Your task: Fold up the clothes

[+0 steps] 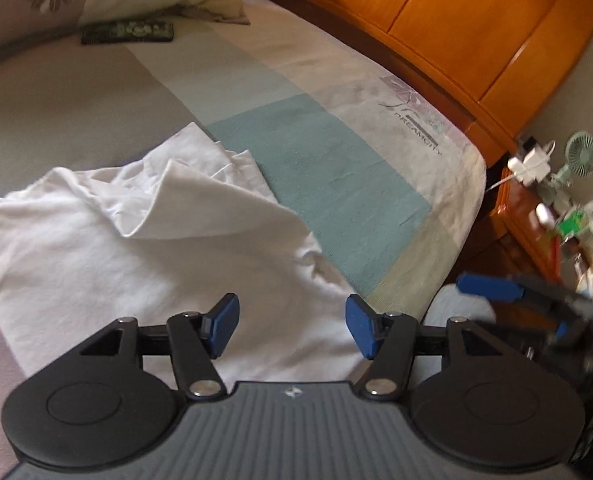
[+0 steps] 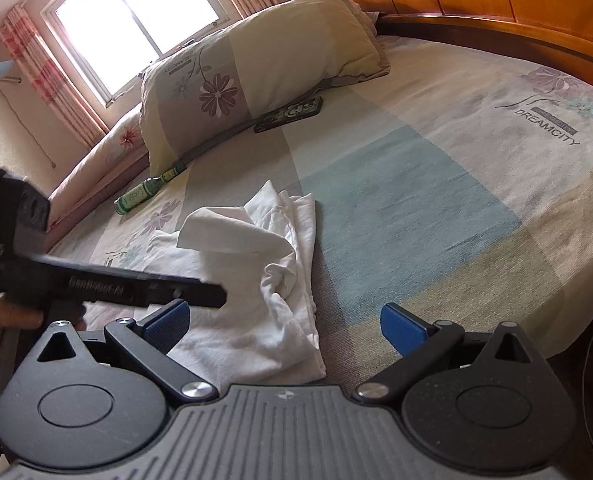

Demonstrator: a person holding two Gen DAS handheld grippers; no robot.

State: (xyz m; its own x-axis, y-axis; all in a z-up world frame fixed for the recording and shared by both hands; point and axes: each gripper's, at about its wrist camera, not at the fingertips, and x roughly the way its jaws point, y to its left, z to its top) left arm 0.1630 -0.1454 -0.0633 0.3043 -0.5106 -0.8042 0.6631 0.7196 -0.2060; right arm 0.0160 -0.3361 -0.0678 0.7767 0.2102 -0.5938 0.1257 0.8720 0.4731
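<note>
The white garment [image 1: 144, 248] lies rumpled and partly folded on the bedsheet [image 1: 316, 168], well short of the pillow [image 2: 256, 68]. Our left gripper [image 1: 292, 326] and right gripper [image 2: 284, 320] hover spread, empty. We judge a regrasp pending: pinch the raised flap and lay it flat.

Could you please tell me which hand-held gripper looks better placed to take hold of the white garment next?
Left, probably: the left hand-held gripper is open directly over the white garment; the right hand-held gripper, also open, sits at its edge.
</note>
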